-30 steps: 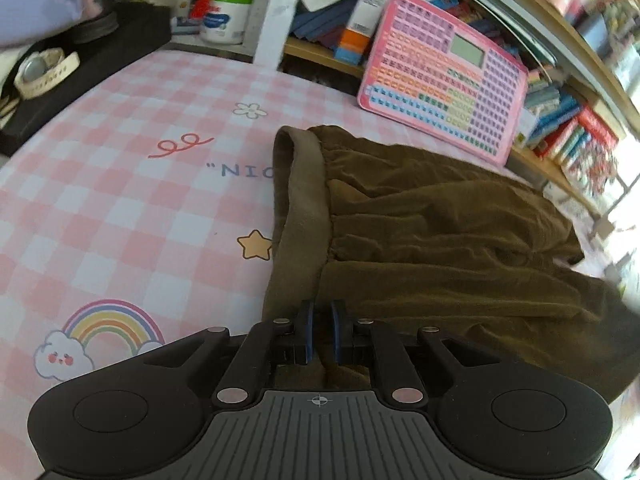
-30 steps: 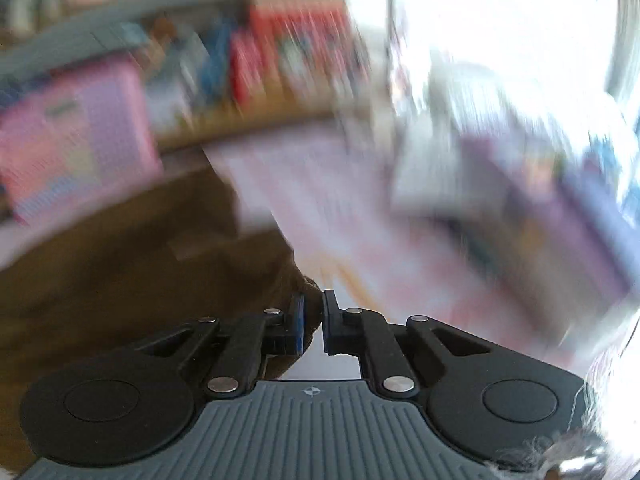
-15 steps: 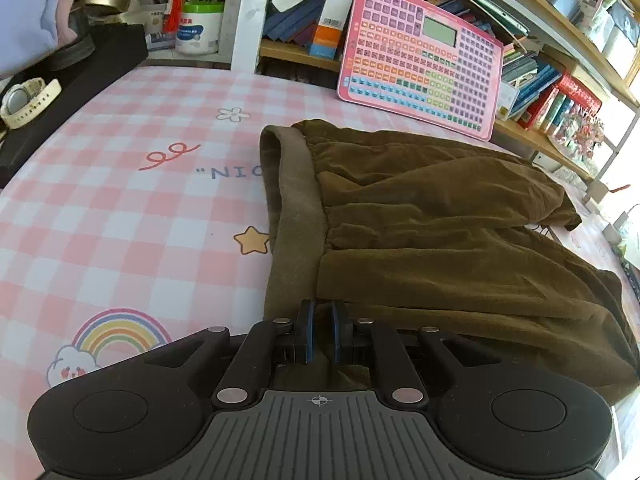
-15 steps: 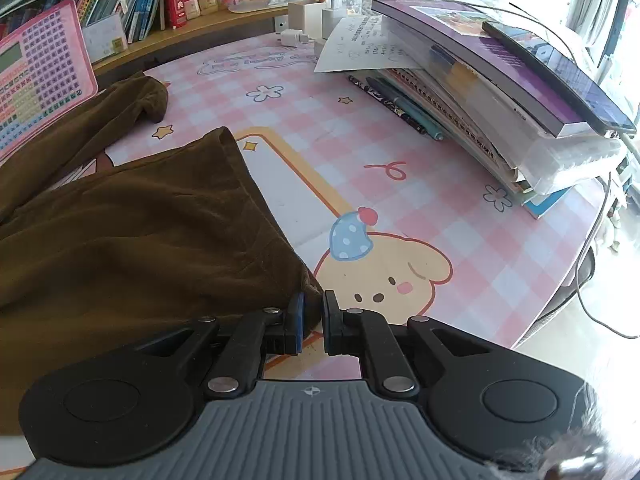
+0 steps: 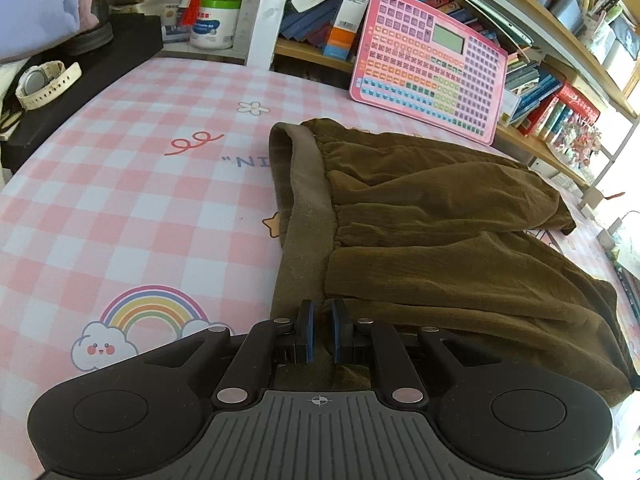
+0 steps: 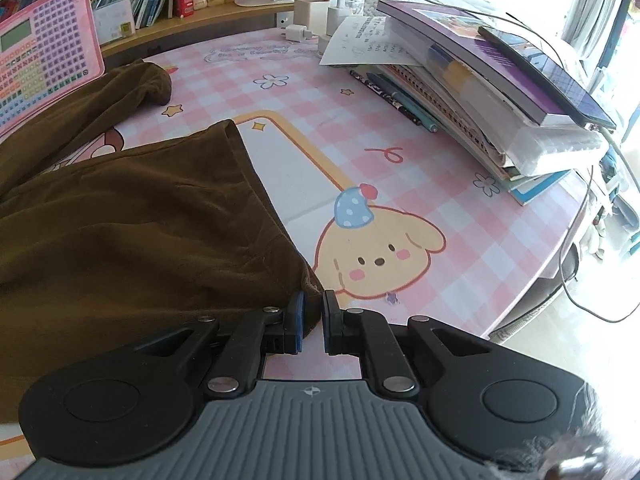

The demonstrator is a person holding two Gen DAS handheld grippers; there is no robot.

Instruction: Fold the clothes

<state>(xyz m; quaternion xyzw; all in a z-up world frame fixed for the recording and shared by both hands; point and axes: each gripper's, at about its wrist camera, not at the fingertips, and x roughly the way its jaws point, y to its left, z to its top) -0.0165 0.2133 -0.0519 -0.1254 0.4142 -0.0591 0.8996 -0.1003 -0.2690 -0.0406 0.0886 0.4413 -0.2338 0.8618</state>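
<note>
— Where are the trousers (image 5: 432, 216) lying?

— Spread across the pink checked worktop (image 5: 132, 200). My left claw (image 5: 322, 330) is pinching the near waistband corner (image 5: 308, 264); my right claw (image 6: 312, 322) is pinching the near leg hem.

— Advice?

— I'm keeping both pinches firm, lifting evenly toward the far edge.

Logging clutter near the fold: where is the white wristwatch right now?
In the left wrist view, the white wristwatch lies at the far left on a black box, beside the pink checked table mat and well left of the brown trousers.
</note>
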